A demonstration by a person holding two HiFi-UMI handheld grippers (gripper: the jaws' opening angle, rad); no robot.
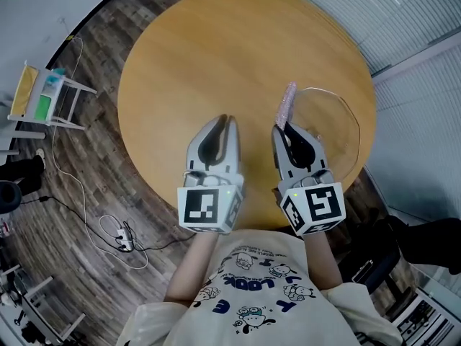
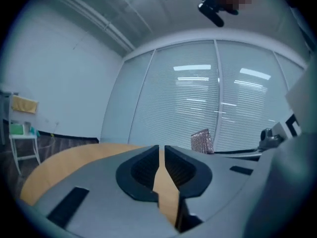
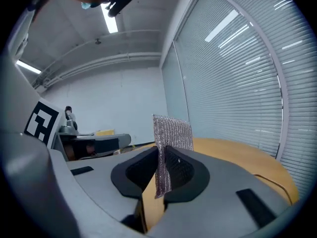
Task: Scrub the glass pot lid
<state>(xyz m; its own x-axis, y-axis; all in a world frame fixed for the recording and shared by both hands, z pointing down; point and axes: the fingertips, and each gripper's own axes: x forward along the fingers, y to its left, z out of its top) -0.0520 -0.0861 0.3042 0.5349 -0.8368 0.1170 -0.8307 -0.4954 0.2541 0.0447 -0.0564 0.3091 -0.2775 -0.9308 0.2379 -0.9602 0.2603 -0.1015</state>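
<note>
now right gripper (image 1: pixel 283 126) fingers clamp the mesh scrub cloth (image 1: pixel 287 104), left gripper (image 1: pixel 224 120) fingers closed empty, glass pot lid (image 1: pixel 333 118) on the bench (image 1: pixel 216 49).

Smooth pale wood with a soft satin sheen on the round table (image 1: pixel 216 49). Clear, glossy glass with a thin metal rim on the pot lid (image 1: pixel 335 125). Rough, glittery knitted mesh (silvery, faintly pink) on the scrub cloth (image 3: pixel 172 132). Matt grey plastic shells and ribbed black pads on the left gripper (image 2: pixel 161 148) and right gripper (image 3: pixel 161 151). Dark, dull wood-grain planks on the floor (image 1: pixel 79 193)
</note>
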